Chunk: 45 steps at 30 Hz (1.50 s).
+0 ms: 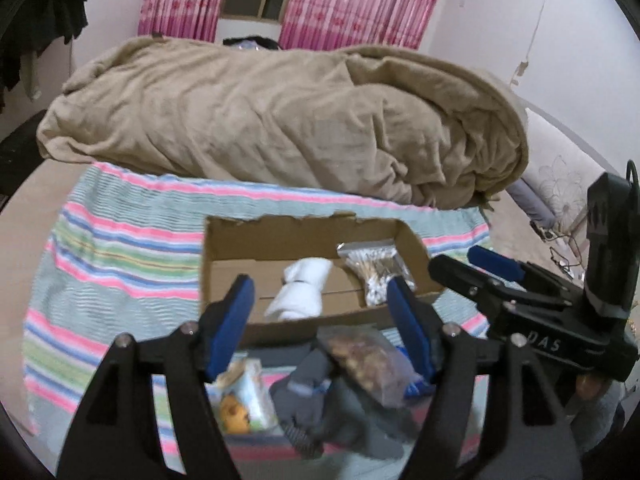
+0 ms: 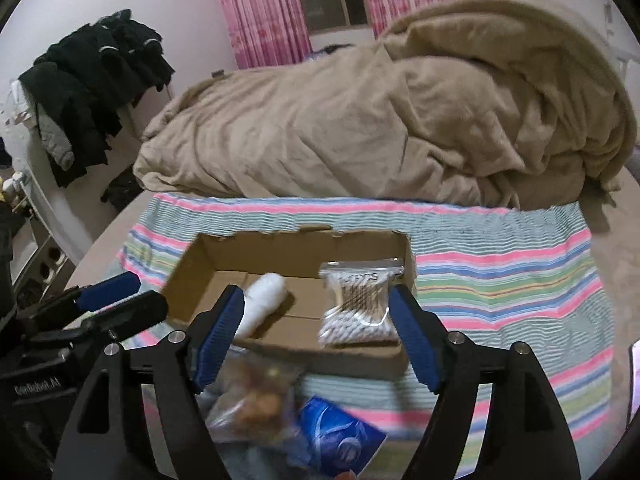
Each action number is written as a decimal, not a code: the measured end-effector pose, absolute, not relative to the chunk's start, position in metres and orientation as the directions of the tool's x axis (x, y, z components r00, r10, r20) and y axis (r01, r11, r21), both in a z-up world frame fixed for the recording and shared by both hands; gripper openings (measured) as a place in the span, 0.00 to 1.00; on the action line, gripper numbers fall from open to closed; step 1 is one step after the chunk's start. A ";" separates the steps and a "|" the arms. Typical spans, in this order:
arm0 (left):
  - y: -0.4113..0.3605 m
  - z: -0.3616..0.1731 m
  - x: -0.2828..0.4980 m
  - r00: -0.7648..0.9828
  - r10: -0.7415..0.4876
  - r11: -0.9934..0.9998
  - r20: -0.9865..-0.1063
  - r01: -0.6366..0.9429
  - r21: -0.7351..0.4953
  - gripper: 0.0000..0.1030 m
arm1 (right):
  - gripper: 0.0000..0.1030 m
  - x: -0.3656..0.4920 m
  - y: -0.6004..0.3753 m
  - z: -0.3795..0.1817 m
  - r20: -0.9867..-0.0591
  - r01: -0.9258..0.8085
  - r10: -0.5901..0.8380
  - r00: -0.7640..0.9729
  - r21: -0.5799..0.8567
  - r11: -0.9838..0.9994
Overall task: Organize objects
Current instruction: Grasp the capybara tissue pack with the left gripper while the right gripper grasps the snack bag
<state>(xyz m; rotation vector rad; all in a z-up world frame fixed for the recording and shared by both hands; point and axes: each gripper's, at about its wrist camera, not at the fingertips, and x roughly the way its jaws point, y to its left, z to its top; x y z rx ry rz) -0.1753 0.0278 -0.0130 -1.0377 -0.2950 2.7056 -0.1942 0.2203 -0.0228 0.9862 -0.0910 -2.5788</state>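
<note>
partly done: white roll (image 1: 301,289) and cotton swab bag (image 2: 357,307) already inside cardboard box (image 1: 296,236); snack bag (image 1: 366,362), blue packet (image 2: 340,440), grey cloth (image 1: 320,408) left on striped blanket (image 2: 500,272); left gripper (image 1: 320,328), right gripper (image 2: 316,332) spread wide, empty.

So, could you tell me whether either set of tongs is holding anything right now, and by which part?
Nothing is held: the left tongs and right tongs are both open above the box.
</note>
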 end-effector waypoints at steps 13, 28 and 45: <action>0.005 -0.015 -0.111 -0.713 0.260 -0.960 -0.652 -0.116 -0.256 0.69 | 0.76 -0.130 0.212 0.001 -0.616 0.353 -0.388 -0.685 0.184 -0.917; -0.006 -0.089 -0.137 -0.621 0.229 -0.963 -0.749 -0.034 -0.267 0.69 | 0.76 -0.151 0.192 -0.063 -0.713 0.353 -0.389 -0.583 0.209 -0.912; 0.001 -0.139 -0.159 -0.562 0.244 -0.963 -0.790 -0.046 -0.265 0.49 | 0.53 -0.180 0.183 -0.113 -0.763 0.351 -0.439 -0.475 0.293 -0.889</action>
